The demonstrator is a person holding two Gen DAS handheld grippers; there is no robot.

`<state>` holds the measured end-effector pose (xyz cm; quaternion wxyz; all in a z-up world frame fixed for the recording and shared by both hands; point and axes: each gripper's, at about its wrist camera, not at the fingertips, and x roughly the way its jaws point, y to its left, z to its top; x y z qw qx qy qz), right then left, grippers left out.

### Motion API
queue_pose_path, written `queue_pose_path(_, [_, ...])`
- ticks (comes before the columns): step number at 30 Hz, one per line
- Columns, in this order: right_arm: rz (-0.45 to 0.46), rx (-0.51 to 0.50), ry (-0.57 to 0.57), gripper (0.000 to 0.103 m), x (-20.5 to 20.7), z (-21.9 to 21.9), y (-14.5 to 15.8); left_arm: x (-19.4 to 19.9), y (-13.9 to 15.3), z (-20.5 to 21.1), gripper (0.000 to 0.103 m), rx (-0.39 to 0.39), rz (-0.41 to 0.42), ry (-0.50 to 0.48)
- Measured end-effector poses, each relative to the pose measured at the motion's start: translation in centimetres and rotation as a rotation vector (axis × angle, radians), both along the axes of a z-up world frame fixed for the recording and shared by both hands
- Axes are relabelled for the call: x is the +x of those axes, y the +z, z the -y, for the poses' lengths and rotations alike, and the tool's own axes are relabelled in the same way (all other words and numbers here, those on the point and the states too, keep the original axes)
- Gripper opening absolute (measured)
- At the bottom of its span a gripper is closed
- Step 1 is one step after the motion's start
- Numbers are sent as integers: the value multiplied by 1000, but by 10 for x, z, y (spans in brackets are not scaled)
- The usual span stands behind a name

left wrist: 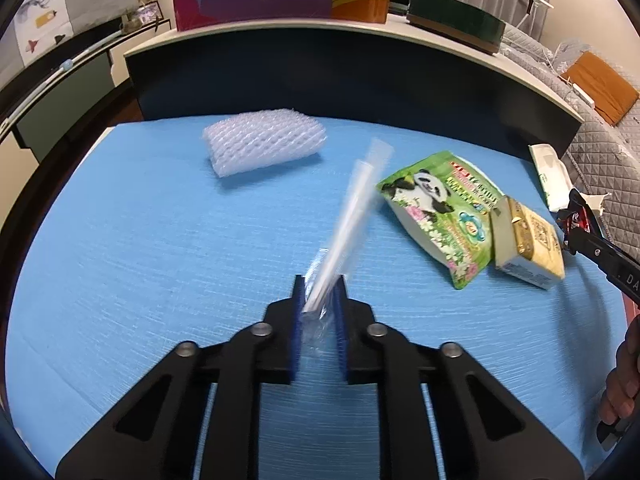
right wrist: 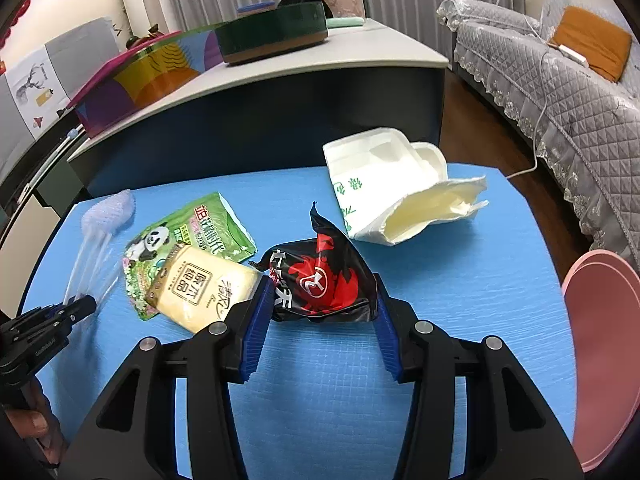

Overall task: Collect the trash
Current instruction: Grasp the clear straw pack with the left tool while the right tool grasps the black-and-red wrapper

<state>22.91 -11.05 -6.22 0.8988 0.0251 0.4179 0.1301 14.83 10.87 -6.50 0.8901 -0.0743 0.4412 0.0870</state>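
My left gripper [left wrist: 320, 285] is shut on the lower end of a straw in a clear sleeve [left wrist: 352, 216], which sticks up and away, blurred, above the blue mat [left wrist: 140, 240]. In the right wrist view that gripper [right wrist: 86, 304] shows at the far left. Both blue pads of my right gripper [right wrist: 322, 284] press on a crumpled black and red snack wrapper [right wrist: 320, 268]. Left of it lie a yellow tissue pack [right wrist: 204, 284] and a green panda pouch [right wrist: 192, 232]. A white foam net [left wrist: 264, 142] rests at the far side of the mat.
A white foam food box [right wrist: 380, 160] with a torn white paper bag [right wrist: 432, 208] lies at the mat's far right. A pink bin [right wrist: 600, 340] stands off the right edge. A dark counter [left wrist: 320, 72] with boxes rises behind the mat, and a grey sofa [right wrist: 560, 92] stands to the right.
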Motion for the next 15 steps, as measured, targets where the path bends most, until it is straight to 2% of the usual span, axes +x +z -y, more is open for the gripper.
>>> queue_pose_path(15, [83,-3,-2,48,-28,15,39,-12,28,23,7,34,93,-35])
